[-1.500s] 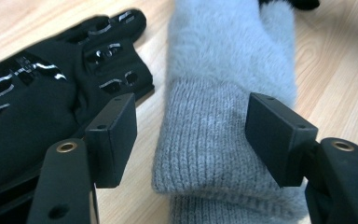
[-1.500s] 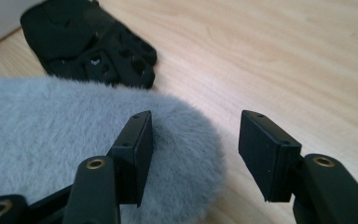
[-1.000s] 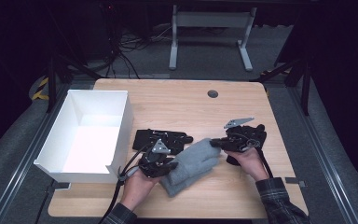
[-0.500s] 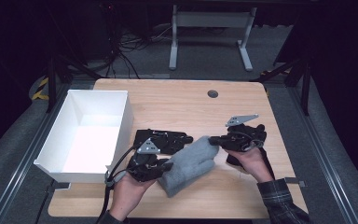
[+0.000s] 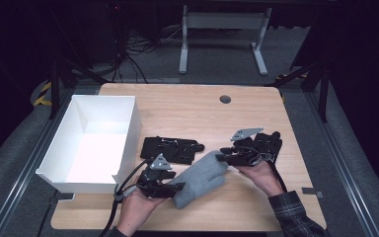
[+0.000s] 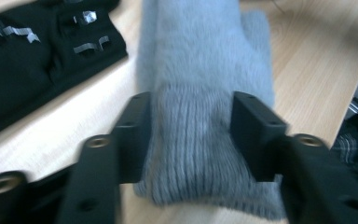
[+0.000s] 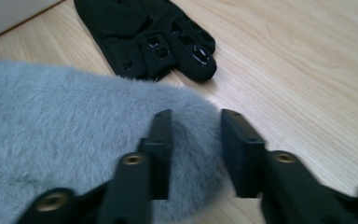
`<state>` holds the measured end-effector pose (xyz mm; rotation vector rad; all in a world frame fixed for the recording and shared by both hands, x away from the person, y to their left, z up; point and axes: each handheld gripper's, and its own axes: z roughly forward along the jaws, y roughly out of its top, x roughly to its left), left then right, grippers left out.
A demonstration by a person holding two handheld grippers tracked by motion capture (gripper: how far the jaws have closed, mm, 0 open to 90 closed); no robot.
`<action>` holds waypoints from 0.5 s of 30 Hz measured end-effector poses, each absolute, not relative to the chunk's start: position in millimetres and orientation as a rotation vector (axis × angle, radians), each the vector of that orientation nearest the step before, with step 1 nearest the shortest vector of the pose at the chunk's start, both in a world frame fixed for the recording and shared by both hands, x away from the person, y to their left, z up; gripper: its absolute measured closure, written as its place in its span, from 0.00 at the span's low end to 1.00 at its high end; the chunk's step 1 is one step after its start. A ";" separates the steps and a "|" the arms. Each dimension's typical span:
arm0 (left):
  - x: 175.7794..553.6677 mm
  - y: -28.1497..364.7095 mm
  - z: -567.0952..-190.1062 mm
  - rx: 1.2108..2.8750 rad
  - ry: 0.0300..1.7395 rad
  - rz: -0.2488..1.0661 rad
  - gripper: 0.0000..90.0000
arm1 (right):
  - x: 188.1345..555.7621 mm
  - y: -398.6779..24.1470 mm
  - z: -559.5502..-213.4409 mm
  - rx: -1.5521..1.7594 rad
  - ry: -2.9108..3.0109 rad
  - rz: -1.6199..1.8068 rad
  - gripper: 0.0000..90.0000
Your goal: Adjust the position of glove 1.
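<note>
**Grey mitten let go at both ends**

The grey mitten (image 5: pixel 200 178) lies on the worktop (image 5: pixel 187 106), its long axis running from 8 o'clock to 2 o'clock. The left hand-held gripper (image 5: pixel 176 186) straddles the ribbed cuff (image 6: pixel 193 154), jaws just opened and the pads barely off it. The right hand-held gripper (image 5: pixel 222 155) brackets the fluffy tip, its jaws likewise just parted. Both are equally near. A black glove (image 5: pixel 172 148) lies at 11 o'clock from the mitten.
</note>
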<state>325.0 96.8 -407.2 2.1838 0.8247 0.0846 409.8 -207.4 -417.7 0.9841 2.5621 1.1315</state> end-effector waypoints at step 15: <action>362.4 63.7 -406.2 2.235 0.732 0.113 0.27 | 373.6 -244.9 -420.1 1.008 2.435 1.152 0.26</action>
